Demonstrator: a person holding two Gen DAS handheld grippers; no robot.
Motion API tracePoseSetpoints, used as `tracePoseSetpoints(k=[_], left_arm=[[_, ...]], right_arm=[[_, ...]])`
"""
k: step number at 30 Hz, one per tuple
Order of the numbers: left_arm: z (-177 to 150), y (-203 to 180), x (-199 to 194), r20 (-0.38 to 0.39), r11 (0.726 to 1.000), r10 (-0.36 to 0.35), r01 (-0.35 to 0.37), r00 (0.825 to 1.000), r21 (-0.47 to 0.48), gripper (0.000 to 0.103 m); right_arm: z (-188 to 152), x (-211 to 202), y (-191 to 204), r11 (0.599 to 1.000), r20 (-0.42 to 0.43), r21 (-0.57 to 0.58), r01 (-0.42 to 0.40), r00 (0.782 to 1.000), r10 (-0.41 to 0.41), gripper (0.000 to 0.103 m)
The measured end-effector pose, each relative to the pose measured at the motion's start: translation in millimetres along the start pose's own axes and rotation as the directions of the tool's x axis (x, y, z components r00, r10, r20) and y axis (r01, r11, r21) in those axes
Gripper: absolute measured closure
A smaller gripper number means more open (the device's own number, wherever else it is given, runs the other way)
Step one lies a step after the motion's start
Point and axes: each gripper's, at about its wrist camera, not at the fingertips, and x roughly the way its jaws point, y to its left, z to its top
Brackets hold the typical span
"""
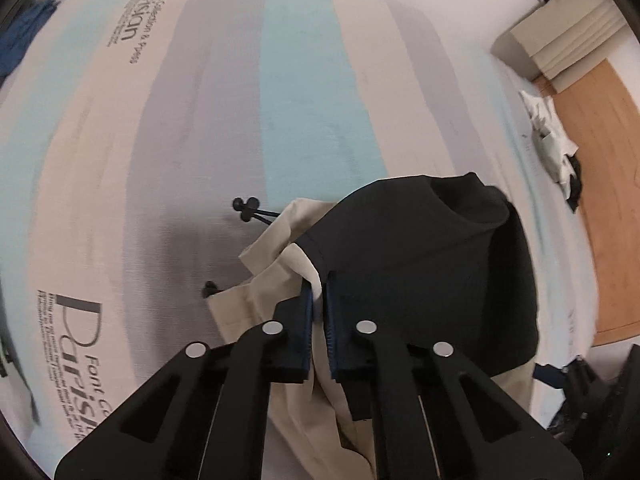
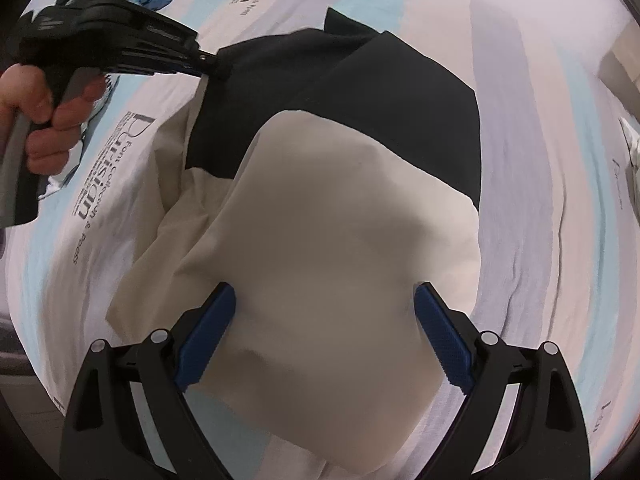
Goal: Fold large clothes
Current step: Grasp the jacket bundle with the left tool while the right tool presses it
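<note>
We see the beige-and-black garment (image 2: 340, 220) bunched on the striped bedsheet (image 1: 160, 140), drawstring toggles (image 1: 246, 204) lying just past its edge. Our left gripper (image 1: 318, 304) is clamped on a beige fold at the black panel's edge. Our right gripper (image 2: 326, 332) stands wide, pads (image 2: 208, 332) flanking the beige part, probably not pressing it. Wooden floor (image 1: 600, 184) beside the bed.
</note>
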Motion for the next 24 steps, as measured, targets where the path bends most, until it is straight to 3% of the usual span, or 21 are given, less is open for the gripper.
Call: tracePoseSetpoints(k=[9, 15, 19, 22, 24], left_arm=[[0, 9, -28, 0.019, 0.993, 0.114, -0.114, 0.993, 0.024, 0.101], [-4, 35, -22, -0.029, 0.970, 0.244, -0.243, 0.969, 0.023, 0.100], [-13, 51, -14, -0.077, 0.956, 0.294, -0.293, 0.953, 0.024, 0.100], [-25, 52, -8, -0.079, 0.940, 0.340, -0.335, 0.937, 0.061, 0.100], [-29, 53, -8, -0.063, 0.939, 0.341, -0.338, 0.938, 0.060, 0.100]], right_arm=[[-4, -7, 16, 0.999, 0.007, -0.032, -0.029, 1.000, 0.029, 0.016], [-8, -9, 50, 0.989, 0.032, -0.149, 0.004, 0.999, 0.001, 0.016], [-13, -8, 68, 0.977, 0.033, -0.211, 0.009, 0.999, -0.002, 0.016], [-10, -15, 67, 0.977, 0.043, -0.212, -0.023, 0.999, 0.033, 0.016], [-4, -22, 59, 0.982, 0.065, -0.185, -0.023, 0.997, 0.035, 0.016]])
